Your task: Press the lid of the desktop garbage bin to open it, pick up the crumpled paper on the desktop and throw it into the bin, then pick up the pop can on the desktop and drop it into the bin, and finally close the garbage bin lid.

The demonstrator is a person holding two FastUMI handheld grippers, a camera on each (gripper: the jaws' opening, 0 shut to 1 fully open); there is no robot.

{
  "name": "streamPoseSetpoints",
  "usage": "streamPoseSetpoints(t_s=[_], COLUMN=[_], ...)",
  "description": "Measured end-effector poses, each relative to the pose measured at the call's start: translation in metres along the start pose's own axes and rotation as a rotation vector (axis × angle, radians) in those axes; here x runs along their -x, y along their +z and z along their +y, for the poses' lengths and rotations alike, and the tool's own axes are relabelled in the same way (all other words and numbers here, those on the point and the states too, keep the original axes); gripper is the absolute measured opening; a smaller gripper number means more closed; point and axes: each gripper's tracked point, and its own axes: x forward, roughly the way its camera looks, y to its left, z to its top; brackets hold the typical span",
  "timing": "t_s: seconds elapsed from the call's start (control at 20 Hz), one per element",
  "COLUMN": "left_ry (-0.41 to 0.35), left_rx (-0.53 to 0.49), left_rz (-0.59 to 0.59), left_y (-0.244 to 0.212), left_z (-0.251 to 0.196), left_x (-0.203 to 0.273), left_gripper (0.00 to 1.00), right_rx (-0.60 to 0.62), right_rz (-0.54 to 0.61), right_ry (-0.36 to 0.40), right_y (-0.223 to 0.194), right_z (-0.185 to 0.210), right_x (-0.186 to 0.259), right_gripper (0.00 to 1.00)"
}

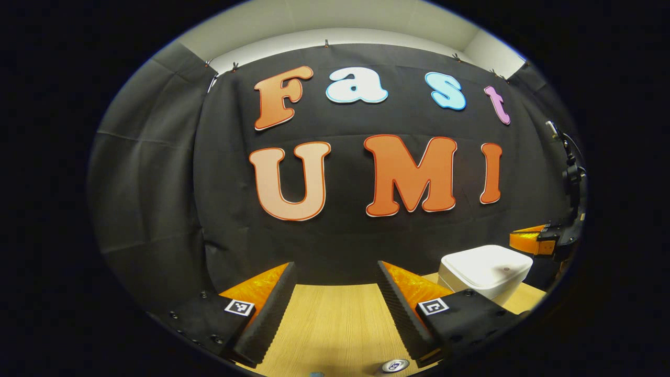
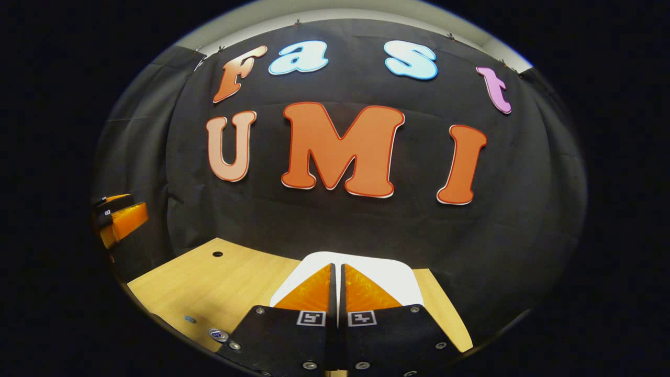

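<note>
The left gripper (image 1: 335,293) hangs above the wooden surface (image 1: 335,324) with its fingers spread wide apart and nothing between them. Down at the near edge of the left gripper view, just below its right finger, the round top of the pop can (image 1: 395,365) peeks into sight, standing on the surface. Off to the right and a little farther back sits the white garbage bin (image 1: 484,269), its lid (image 1: 487,262) down flat. Beyond the bin, at the far right, the right gripper (image 1: 526,241) reaches in over the lid.

In the right gripper view, the right gripper (image 2: 337,277) has its fingers pressed together with nothing held, their tips over the white lid (image 2: 403,277) of the bin; I cannot tell whether they touch it. The pop can (image 2: 218,334) shows near the bottom left on the surface (image 2: 209,283), and the left gripper (image 2: 123,217) is at the far left edge.
</note>
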Motion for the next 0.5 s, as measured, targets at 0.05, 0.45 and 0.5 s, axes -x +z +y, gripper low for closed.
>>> streamPoseSetpoints(t_s=[0.05,0.45,0.5], left_ry=[0.005,0.026,0.026], left_rx=[-0.001,-0.011,-0.013], left_rz=[0.005,0.043,0.047], left_y=[-0.002,-0.014,-0.016], left_z=[0.001,0.006,0.006], left_x=[0.001,0.003,0.004], left_gripper=[0.98,0.98,0.98], right_rx=[-0.007,0.0,0.007], right_rz=[0.026,0.191,0.204], right_ry=[0.003,0.019,0.01], right_y=[-0.008,-0.059,-0.057], right_z=[-0.002,-0.002,-0.003], right_x=[-0.002,-0.005,-0.001], right_gripper=[0.01,0.01,0.01])
